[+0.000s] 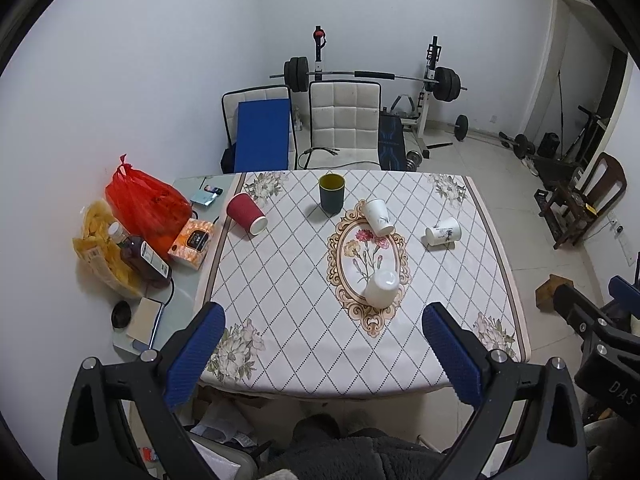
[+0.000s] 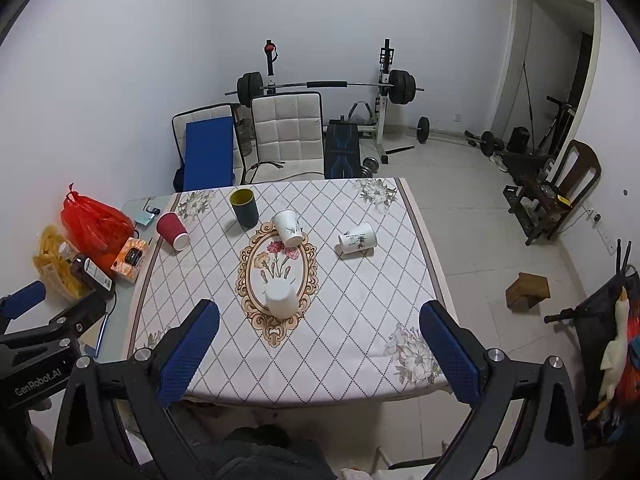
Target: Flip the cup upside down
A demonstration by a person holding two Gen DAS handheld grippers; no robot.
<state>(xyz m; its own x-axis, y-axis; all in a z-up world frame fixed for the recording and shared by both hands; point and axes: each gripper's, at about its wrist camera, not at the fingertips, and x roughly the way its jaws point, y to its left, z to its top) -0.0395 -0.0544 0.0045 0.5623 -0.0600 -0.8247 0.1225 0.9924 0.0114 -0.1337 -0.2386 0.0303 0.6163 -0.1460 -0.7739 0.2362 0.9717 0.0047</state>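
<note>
Several cups are on the patterned tablecloth (image 1: 288, 280). A dark green cup (image 1: 331, 193) (image 2: 244, 207) stands upright at the back. A red paper cup (image 1: 246, 213) (image 2: 172, 230) lies on its side at the left. Two white printed cups lie on their sides: one (image 1: 377, 216) (image 2: 288, 227) at the centre, one (image 1: 443, 232) (image 2: 357, 238) to the right. A plain white cup (image 1: 381, 288) (image 2: 281, 298) stands upside down on the oval flower motif. My left gripper (image 1: 323, 322) and right gripper (image 2: 320, 320) are both open and empty, held above the table's near edge.
Left of the cloth lie a red bag (image 1: 146, 204), a yellow bag of snacks (image 1: 100, 246), a bottle (image 1: 140, 258), an orange box (image 1: 192, 243) and a notebook (image 1: 144, 320). Chairs (image 1: 344, 124) and a barbell rack stand behind the table. A wooden stool (image 2: 527, 291) is on the floor, right.
</note>
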